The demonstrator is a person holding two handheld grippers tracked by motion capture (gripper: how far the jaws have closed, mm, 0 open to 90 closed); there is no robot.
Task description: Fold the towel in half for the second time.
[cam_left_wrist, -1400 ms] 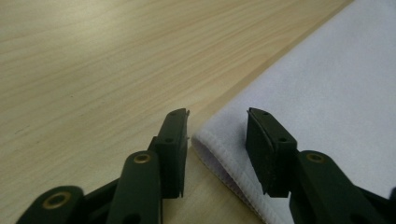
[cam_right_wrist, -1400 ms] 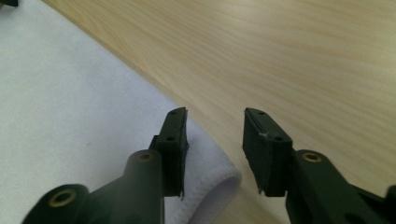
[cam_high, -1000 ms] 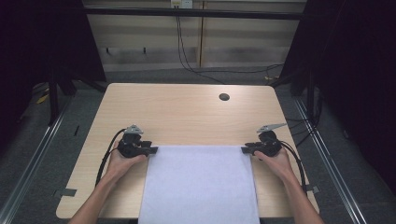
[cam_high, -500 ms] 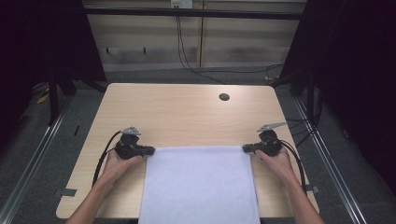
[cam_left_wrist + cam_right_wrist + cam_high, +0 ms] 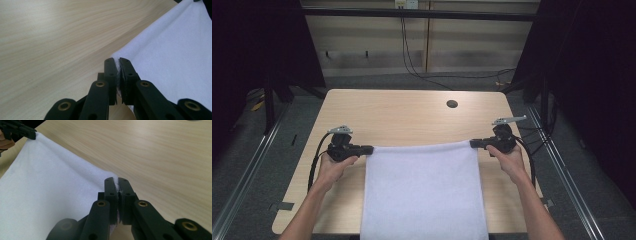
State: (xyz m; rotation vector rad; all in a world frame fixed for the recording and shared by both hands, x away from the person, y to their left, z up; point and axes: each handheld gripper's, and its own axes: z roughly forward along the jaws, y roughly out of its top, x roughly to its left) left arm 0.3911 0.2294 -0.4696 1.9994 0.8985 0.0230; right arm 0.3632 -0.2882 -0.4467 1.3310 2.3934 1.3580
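A white cloth (image 5: 424, 192) lies flat on the wooden table (image 5: 402, 117), and its near end runs over the table's front edge. My left gripper (image 5: 371, 148) is shut on the cloth's far left corner, and my right gripper (image 5: 473, 144) is shut on the far right corner. The far edge is pulled straight between them. In the left gripper view the jaws (image 5: 117, 61) pinch the corner of the cloth (image 5: 172, 55). The right gripper view shows the same for its jaws (image 5: 117, 180) on the cloth (image 5: 50, 190), with the left gripper (image 5: 21, 130) at the other corner.
A dark round hole (image 5: 452, 104) sits in the tabletop at the far right. Bare wood stretches beyond the cloth's far edge. Cables (image 5: 314, 160) trail from both grippers. Dark floor with metal rails surrounds the table.
Both grippers have moved away from the person, carrying the cloth's far edge farther up the table. The left gripper has also shifted slightly left, drawing the edge taut.
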